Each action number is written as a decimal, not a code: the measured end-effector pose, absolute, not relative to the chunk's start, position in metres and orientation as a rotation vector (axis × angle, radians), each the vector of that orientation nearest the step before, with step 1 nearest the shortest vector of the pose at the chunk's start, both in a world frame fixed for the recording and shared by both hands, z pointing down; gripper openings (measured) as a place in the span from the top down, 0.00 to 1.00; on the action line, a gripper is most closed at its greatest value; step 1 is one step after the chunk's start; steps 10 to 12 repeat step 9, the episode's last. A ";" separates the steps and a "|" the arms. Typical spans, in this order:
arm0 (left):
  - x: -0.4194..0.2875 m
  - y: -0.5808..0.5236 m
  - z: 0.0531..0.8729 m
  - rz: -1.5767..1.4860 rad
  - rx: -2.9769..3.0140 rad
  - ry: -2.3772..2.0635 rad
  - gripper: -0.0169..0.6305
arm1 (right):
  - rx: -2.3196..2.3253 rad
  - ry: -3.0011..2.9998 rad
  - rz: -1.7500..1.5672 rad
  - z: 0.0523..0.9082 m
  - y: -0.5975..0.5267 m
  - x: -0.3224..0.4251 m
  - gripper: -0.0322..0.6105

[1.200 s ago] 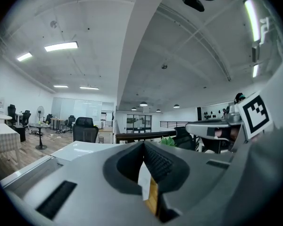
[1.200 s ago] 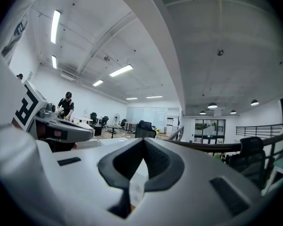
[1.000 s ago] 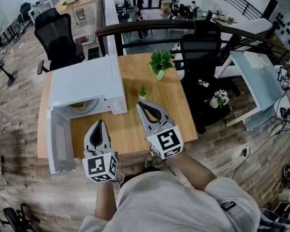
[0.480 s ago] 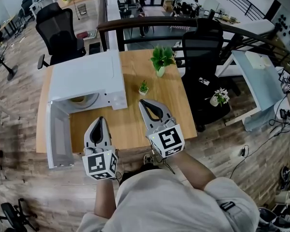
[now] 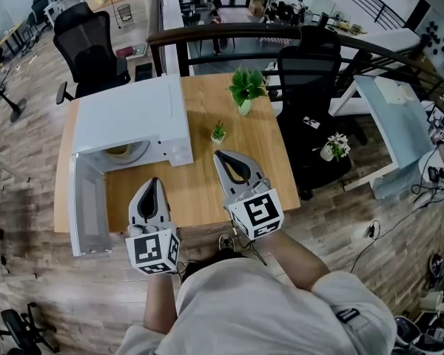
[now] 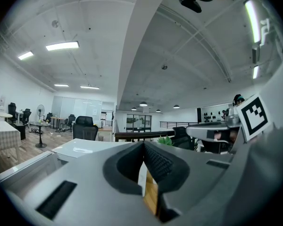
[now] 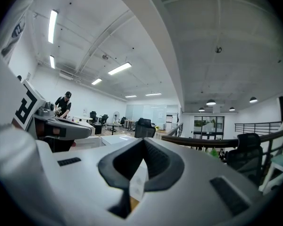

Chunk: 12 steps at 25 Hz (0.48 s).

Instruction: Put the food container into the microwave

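The white microwave [image 5: 129,117] stands on the left of the wooden table [image 5: 200,191], its door [image 5: 89,213] swung open toward the front left. In the cavity mouth a round pale dish with something tan on it [image 5: 121,152] shows; I cannot tell whether it is the food container. My left gripper [image 5: 152,184] hovers over the table's front, just right of the open door, shut and empty. My right gripper [image 5: 220,155] is over the table's middle right, also shut and empty. The left gripper view [image 6: 143,146] and right gripper view [image 7: 144,141] both show the jaw tips meeting.
A tiny potted plant [image 5: 218,133] stands just ahead of the right gripper, and a bigger one [image 5: 246,93] near the far edge. Black chairs [image 5: 89,50] [image 5: 311,72] and a dark railing [image 5: 207,39] lie beyond the table. A white desk [image 5: 396,124] is at the right.
The head view has shifted slightly. Both grippers stay in the same places, still shut.
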State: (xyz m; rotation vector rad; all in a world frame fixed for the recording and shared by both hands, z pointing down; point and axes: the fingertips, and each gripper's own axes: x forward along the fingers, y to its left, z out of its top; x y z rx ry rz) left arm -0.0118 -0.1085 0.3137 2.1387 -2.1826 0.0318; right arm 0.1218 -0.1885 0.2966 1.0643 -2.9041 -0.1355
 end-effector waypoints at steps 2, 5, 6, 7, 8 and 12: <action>-0.012 -0.109 0.314 0.034 2.137 -2.182 0.95 | 1.068 -2.903 -0.135 0.296 -0.189 0.122 0.95; -0.011 -0.109 0.314 0.041 2.136 -2.183 0.95 | 1.072 -2.900 -0.130 0.297 -0.192 0.124 0.95; -0.011 -0.109 0.315 0.044 2.136 -2.183 0.95 | 1.075 -2.900 -0.127 0.297 -0.193 0.125 0.95; -0.011 -0.109 0.315 0.046 2.135 -2.182 0.95 | 1.077 -2.899 -0.125 0.297 -0.194 0.127 0.95; -0.011 -0.108 0.316 0.047 2.134 -2.182 0.95 | 1.080 -2.899 -0.123 0.297 -0.195 0.128 0.95; -0.011 -0.108 0.316 0.048 2.132 -2.181 0.95 | 1.083 -2.899 -0.121 0.298 -0.196 0.129 0.95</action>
